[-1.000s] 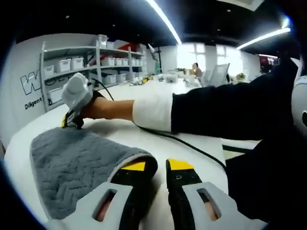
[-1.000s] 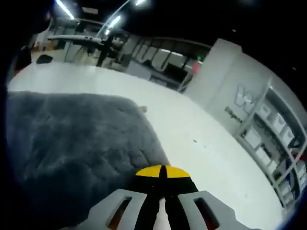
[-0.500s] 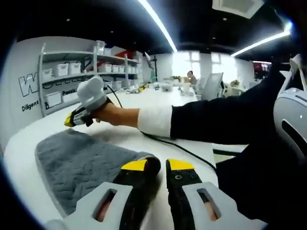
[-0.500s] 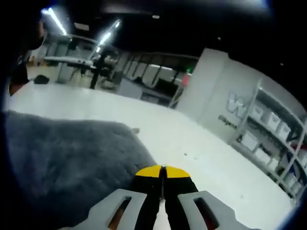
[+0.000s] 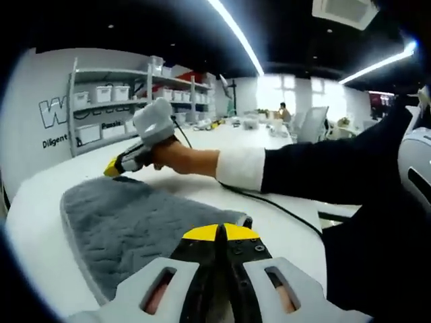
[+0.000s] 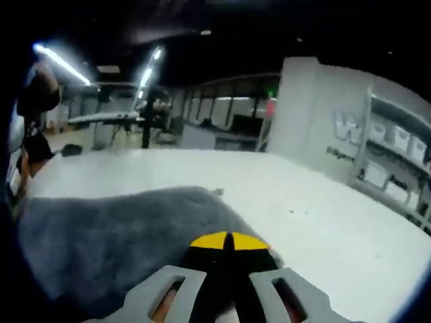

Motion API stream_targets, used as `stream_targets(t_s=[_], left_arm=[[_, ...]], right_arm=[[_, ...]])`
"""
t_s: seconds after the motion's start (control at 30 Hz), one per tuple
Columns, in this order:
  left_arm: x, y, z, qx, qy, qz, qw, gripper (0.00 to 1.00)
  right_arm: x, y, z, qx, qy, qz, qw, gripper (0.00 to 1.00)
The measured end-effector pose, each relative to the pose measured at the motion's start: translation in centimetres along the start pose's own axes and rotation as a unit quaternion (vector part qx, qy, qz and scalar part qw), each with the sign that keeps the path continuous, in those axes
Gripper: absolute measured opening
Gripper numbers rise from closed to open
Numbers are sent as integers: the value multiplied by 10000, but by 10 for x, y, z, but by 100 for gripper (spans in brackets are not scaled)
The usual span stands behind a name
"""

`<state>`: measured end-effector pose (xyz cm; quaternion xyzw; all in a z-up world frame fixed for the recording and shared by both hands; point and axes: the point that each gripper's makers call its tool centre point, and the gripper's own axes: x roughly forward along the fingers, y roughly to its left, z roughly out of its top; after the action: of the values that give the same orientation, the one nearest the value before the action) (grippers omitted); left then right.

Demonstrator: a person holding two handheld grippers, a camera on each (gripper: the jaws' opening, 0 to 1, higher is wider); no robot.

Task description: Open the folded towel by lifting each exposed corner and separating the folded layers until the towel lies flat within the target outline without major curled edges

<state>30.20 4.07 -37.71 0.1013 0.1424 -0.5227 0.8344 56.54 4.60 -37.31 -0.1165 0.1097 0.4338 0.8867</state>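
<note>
Since a second ago the left gripper (image 5: 219,233) has closed its jaws, which stood apart, onto the near edge of the grey towel (image 5: 135,225) at bottom centre of the left gripper view. The right gripper (image 6: 229,241) stays pinched on the towel's far corner, and is seen too at upper left of the left gripper view. The towel lies on the white table (image 5: 283,229), seemingly still doubled; unfolding and flattening remain.
</note>
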Motion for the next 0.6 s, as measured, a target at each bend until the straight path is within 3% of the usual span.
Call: stream_targets(t_s=[0.23, 0.33, 0.47, 0.53, 0.6], left_arm=[[9, -6, -12, -9, 257, -52, 9997, 1], [11, -6, -18, -201, 370, -53, 9991, 1], [12, -7, -20, -226, 424, 1, 9988, 1], [11, -7, -19, -219, 401, 9, 9990, 1], [8, -5, -13, -374, 250, 42, 9990, 1]], right_arm=[[4, -1, -14, 214, 297, -2, 9993, 0], [7, -2, -29, -29, 640, -100, 9979, 0], [8, 1, -28, -207, 703, -208, 9971, 0], [8, -3, -30, 71, 763, -425, 9962, 0], [8, -2, -27, 223, 737, -416, 9962, 0]])
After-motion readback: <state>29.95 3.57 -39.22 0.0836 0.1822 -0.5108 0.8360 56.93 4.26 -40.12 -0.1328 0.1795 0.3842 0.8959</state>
